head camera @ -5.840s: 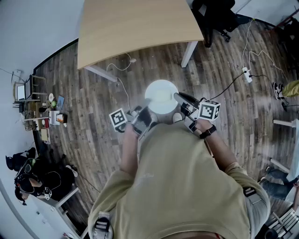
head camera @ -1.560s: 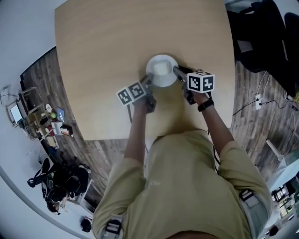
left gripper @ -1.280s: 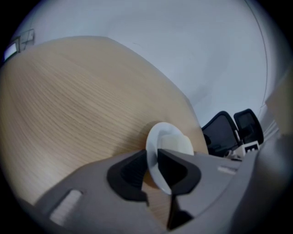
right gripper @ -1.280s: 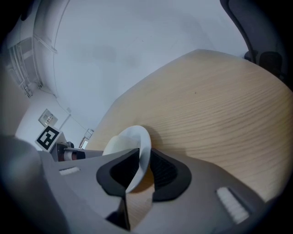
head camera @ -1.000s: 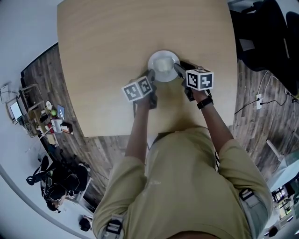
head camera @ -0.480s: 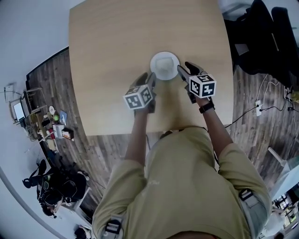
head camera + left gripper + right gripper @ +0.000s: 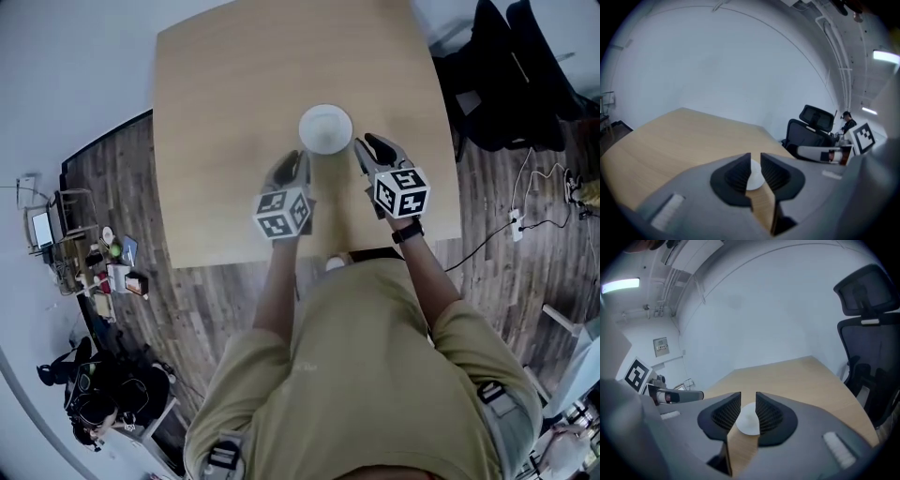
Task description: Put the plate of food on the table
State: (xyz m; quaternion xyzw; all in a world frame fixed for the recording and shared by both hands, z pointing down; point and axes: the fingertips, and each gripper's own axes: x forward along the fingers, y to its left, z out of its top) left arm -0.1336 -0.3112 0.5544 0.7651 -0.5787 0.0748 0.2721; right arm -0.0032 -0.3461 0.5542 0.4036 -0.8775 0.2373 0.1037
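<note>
A white plate (image 7: 325, 128) rests flat on the light wooden table (image 7: 225, 103), a little past its middle. Both grippers are drawn back from it, on my side. The left gripper (image 7: 292, 165) hangs just short of the plate's near left, the right gripper (image 7: 371, 146) just short of its near right. Neither touches it. Through the left gripper (image 7: 755, 158), the plate (image 7: 754, 178) shows beyond the narrow gap. The same holds for the right gripper (image 7: 748, 397), with the plate (image 7: 749, 422) ahead of it. Both pairs of jaws are closing with nothing between them.
A black office chair (image 7: 511, 75) stands by the table's right side, also in the right gripper view (image 7: 874, 329). Cables and a power strip (image 7: 516, 223) lie on the wooden floor to the right. Shelving with small clutter (image 7: 103, 262) and a person (image 7: 94, 408) are at the left.
The plate was carried to the table, set down and let go. Both grippers have since pulled back toward me, and their jaws have narrowed.
</note>
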